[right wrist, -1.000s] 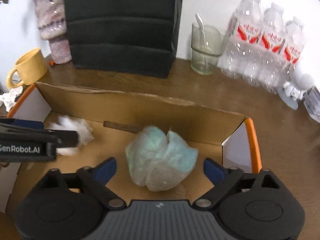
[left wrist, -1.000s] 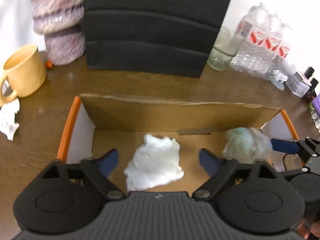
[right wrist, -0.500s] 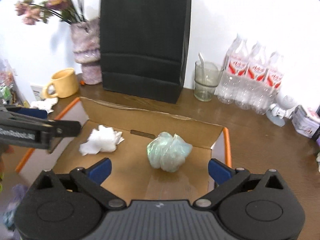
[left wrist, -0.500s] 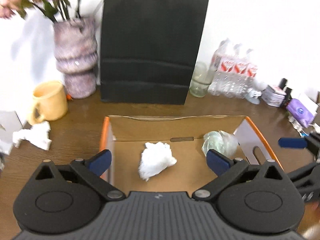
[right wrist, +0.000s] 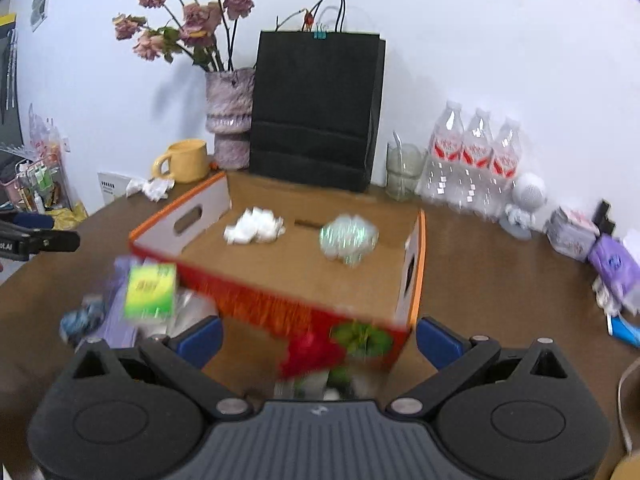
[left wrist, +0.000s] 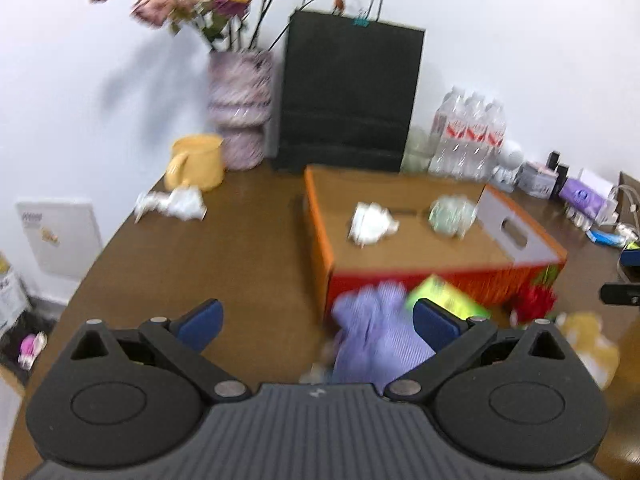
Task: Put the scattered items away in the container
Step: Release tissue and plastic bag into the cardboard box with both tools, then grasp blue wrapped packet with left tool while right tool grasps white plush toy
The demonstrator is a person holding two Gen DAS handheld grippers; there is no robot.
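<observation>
An open cardboard box (left wrist: 524,236) (right wrist: 192,216) with orange edges holds a white paper wad (left wrist: 372,224) (right wrist: 254,226) and a pale green plastic wad (left wrist: 452,216) (right wrist: 348,238). My left gripper (left wrist: 318,322) is open and empty, above the table in front of the box, with a purple cloth item (left wrist: 376,340) and a green packet (left wrist: 448,298) by its right finger. My right gripper (right wrist: 318,338) is open and empty above a red and green item (right wrist: 316,354) at the box's front. The green packet (right wrist: 150,290) lies to its left.
A crumpled white paper (left wrist: 176,204) (right wrist: 150,188) lies near a yellow mug (left wrist: 196,162) (right wrist: 184,160). A vase (right wrist: 230,118), a black paper bag (right wrist: 316,112), a glass (right wrist: 402,170) and water bottles (right wrist: 472,162) stand along the wall. Small boxes (right wrist: 612,260) sit at the right.
Both grippers have pulled back and up out of the box, leaving both wads inside. The scattered items in front of the box have come into view.
</observation>
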